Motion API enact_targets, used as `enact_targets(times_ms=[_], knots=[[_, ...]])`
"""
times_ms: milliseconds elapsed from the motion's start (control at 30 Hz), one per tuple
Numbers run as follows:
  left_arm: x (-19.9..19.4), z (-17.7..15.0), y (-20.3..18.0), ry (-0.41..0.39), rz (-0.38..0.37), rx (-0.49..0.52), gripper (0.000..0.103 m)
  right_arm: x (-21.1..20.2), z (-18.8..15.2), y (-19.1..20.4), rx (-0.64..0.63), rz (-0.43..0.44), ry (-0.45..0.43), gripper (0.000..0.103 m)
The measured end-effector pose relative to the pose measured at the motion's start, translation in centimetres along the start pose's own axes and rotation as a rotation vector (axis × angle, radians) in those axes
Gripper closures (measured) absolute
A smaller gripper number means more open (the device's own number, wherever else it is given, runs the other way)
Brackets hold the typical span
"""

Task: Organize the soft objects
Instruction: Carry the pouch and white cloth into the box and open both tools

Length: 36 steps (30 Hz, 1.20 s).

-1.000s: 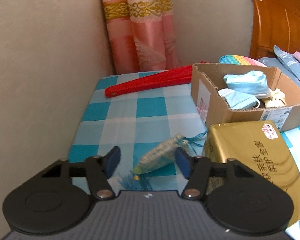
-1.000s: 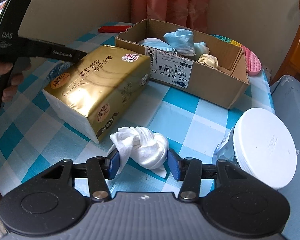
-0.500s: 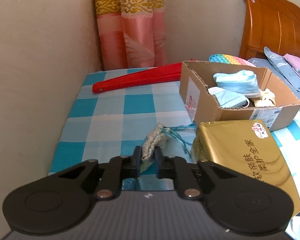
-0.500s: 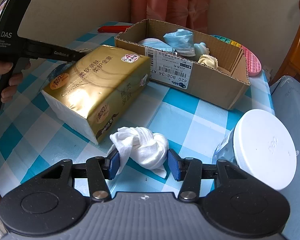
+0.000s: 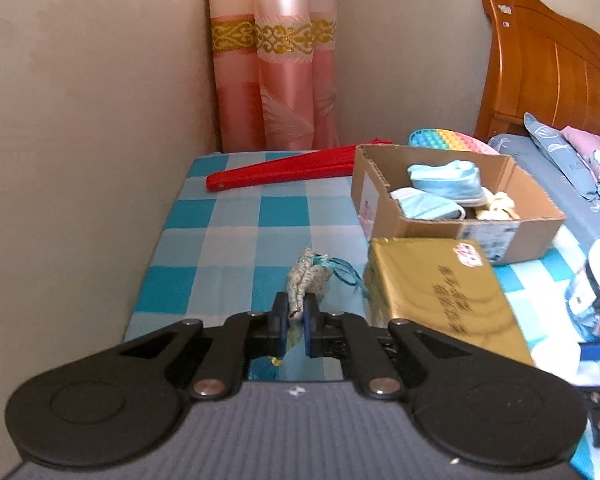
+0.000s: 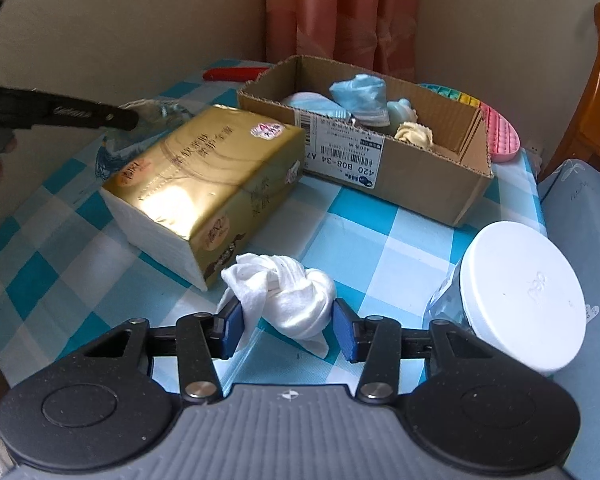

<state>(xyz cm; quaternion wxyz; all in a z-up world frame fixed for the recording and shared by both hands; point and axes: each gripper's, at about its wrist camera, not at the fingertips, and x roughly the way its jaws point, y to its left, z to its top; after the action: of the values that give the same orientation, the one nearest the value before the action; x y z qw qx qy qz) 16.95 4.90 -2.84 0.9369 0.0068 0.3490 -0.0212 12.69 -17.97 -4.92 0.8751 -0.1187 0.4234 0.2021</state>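
My left gripper (image 5: 296, 314) is shut on a small patterned cloth pouch (image 5: 309, 274) with teal strings and holds it above the checked tablecloth; it also shows in the right wrist view (image 6: 150, 114). My right gripper (image 6: 288, 326) is open, its blue pads either side of a knotted white cloth (image 6: 286, 294) lying on the table. An open cardboard box (image 5: 452, 204) behind holds blue face masks (image 5: 446, 176) and a cream soft item (image 6: 414, 134).
A gold tissue pack (image 6: 208, 184) lies between the grippers. A jar with a white lid (image 6: 522, 298) stands at the right. A red folded fan (image 5: 284, 172) and a rainbow pop-toy (image 5: 448, 140) lie at the back. Wall left, bed right.
My left gripper closed on the pouch and lifted it off the table. My right gripper has stayed open around the white cloth.
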Motion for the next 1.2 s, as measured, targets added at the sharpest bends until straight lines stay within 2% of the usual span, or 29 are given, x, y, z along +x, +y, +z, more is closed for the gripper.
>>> enact_targets(times_ms=[267,367,633,867,1100,1200], knots=[[-5.4,-2.0,-1.3,0.026,-0.014,0.003,0.098,-2.7,-0.4,-0.2,-0.009,0.033,-0.037,0.051],[-7.3,-2.3,-2.3,0.041,-0.058,0.007,0.098,-3.7,-0.5,-0.7,-0.015,0.040,-0.052,0.051],[-10.9,-0.4,-6.7,-0.023,-0.232,0.077,0.097,-6.3,-0.2,-2.4,-0.009,0.035,-0.105,0.051],[-8.9,4.5,-10.2,-0.082,-0.318,0.110,0.097,-7.8,0.2,-3.7,0.006,0.012,-0.149,0.051],[-4.1,10.7,-11.4,-0.119,-0.323,0.121,0.097,-7.7,0.6,-4.9,0.030,-0.001,-0.162,0.051],[-1.4,13.0,-11.7,-0.111,-0.320,0.147,0.097,-7.3,0.8,-5.3,0.032,-0.003,-0.159,0.051]])
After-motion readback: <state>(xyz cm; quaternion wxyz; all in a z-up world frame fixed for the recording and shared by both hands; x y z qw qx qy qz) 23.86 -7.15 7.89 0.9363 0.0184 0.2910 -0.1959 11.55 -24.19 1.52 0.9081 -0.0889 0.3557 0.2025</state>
